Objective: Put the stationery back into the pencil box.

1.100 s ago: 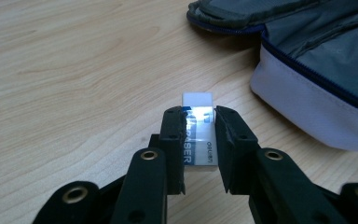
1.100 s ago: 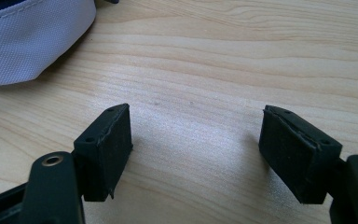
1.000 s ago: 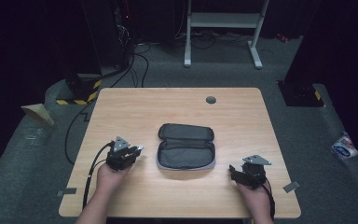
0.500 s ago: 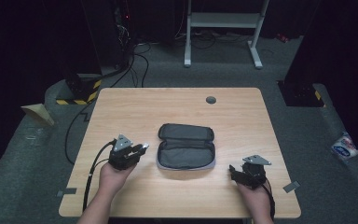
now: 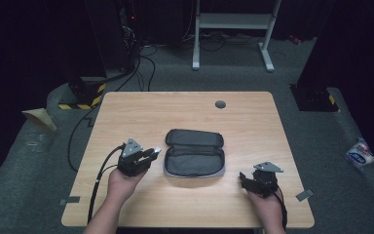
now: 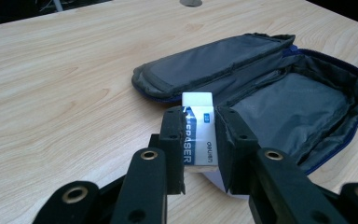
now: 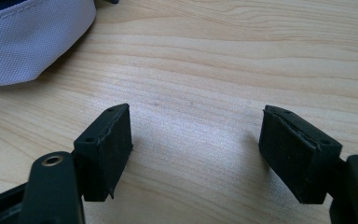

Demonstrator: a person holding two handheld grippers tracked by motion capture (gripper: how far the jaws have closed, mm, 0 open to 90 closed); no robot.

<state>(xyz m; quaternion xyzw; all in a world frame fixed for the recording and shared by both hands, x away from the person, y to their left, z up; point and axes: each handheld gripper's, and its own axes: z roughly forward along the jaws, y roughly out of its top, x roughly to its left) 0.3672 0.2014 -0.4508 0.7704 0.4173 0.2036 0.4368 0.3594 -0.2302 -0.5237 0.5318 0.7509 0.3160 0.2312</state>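
An open grey pencil case (image 5: 194, 152) lies unzipped at the middle of the wooden table (image 5: 185, 109); its lid and empty inside (image 6: 289, 100) face me in the left gripper view. My left gripper (image 5: 151, 152) hovers just left of the case, shut on a white eraser (image 6: 198, 133) with a blue sleeve, which stands up between the two pads. My right gripper (image 5: 242, 178) rests near the table's front right, to the right of the case. Its jaws (image 7: 196, 149) stand wide apart with only bare wood between them. A light grey corner of the case (image 7: 28, 42) lies at that view's top left.
A round grey grommet (image 5: 220, 104) sits in the table's far edge. On the dark floor lie cables (image 5: 78, 134) to the left, a white frame (image 5: 231, 29) at the back and a white packet (image 5: 360, 152) to the right.
My left gripper has risen a little and drifted right toward the case with the eraser in it. The right gripper and the case have stayed put.
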